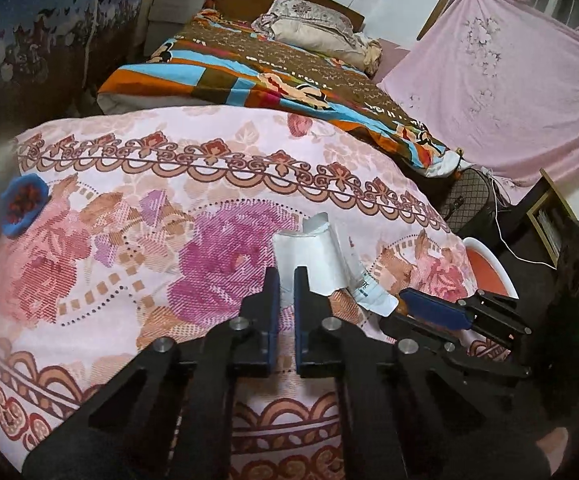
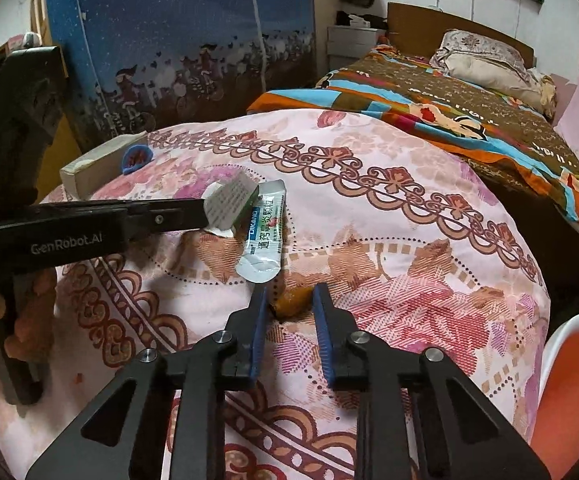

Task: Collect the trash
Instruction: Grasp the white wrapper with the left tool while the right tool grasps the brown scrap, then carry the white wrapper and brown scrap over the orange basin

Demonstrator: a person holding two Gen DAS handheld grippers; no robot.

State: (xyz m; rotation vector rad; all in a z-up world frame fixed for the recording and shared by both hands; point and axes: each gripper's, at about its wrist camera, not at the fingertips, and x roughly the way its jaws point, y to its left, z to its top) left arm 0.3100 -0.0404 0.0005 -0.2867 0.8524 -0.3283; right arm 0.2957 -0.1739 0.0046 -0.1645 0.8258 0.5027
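Pinching a white wrapper [image 2: 229, 204] in the left gripper [image 1: 287, 276]; straddling an orange scrap [image 2: 289, 304] with the right gripper [image 2: 291, 300], fingers apart. Lying just ahead on the bedspread [image 2: 409, 240], lengthwise: a sachet [image 2: 263, 236].

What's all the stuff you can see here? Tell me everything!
white wrapper: one, white, pinched in the left hand-held gripper above the quilt
sachet: one, silver with blue and green print, on the quilt
orange scrap: one, brownish orange, between the right fingers
blue flower: one, blue and red, far left on the quilt
box: one, pale, at the quilt's left edge
quilt: one, pink floral
bin: one, white, orange inside, lower right
pillow: one, pale, on the far bed
left hand-held gripper: black, closed
right hand-held gripper: black, open
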